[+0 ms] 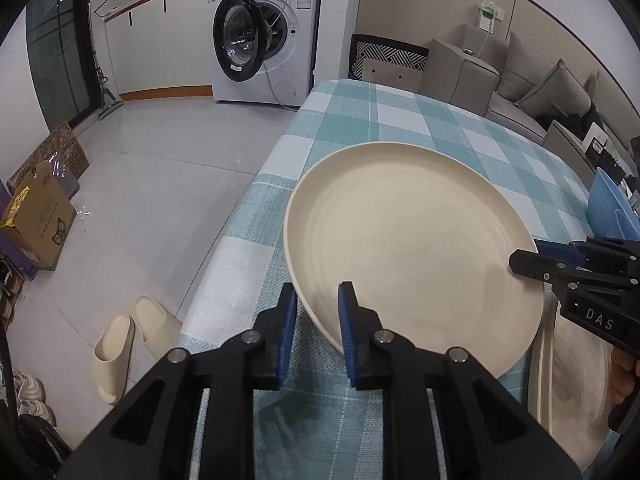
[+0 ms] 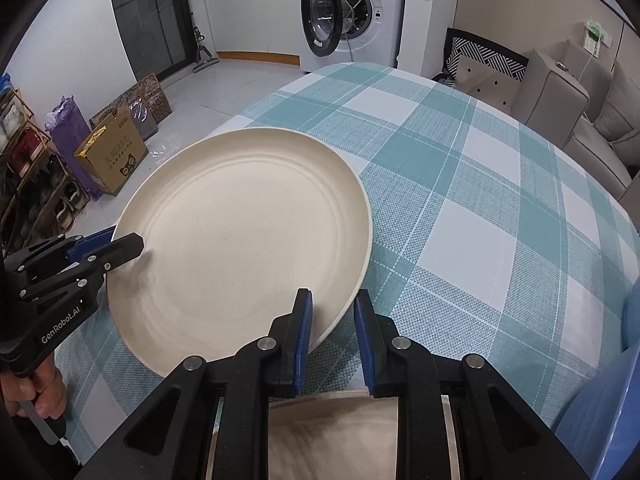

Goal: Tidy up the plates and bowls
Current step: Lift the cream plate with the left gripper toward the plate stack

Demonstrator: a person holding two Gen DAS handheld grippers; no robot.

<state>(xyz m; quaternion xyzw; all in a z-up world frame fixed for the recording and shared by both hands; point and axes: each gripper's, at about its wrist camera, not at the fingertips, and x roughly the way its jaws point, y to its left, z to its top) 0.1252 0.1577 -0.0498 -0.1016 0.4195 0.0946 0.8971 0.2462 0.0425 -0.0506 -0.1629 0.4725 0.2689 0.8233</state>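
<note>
Both grippers are straddling the rim of one cream plate (image 1: 412, 248), which is sitting tilted over the checked tablecloth (image 1: 400, 120) near the table's left edge. The left gripper (image 1: 318, 332) is taking the near-left rim: one blue pad (image 1: 289, 320) is lying outside the rim and the other inside, over the plate's face. A gap is showing at both pads, so the fingers are spread around the rim, not yet pinching it, as far as the left wrist view shows. The right gripper (image 2: 333, 334) is doing the same on the opposite side: its left pad is overlapping the plate's edge, its right pad is standing clear over the cloth, fingers parted. Whether either inner pad is actually touching the plate I cannot tell.

The plate's far edge is appearing raised off the cloth; what is supporting it is not visible.

Other ware in view:
- a second pale dish (image 2: 332, 436) is lying directly under the right gripper, at the near table edge;
- something blue (image 2: 600, 420), probably a plate or bowl, is sitting at the right edge, mostly cut off.

Progress, as judged: early to middle. No finished stack is showing, and the cream plate is still apart from the other pieces. Remaining work is likely closing on the plate, moving it onto a matching piece, then sorting the blue item.
</note>
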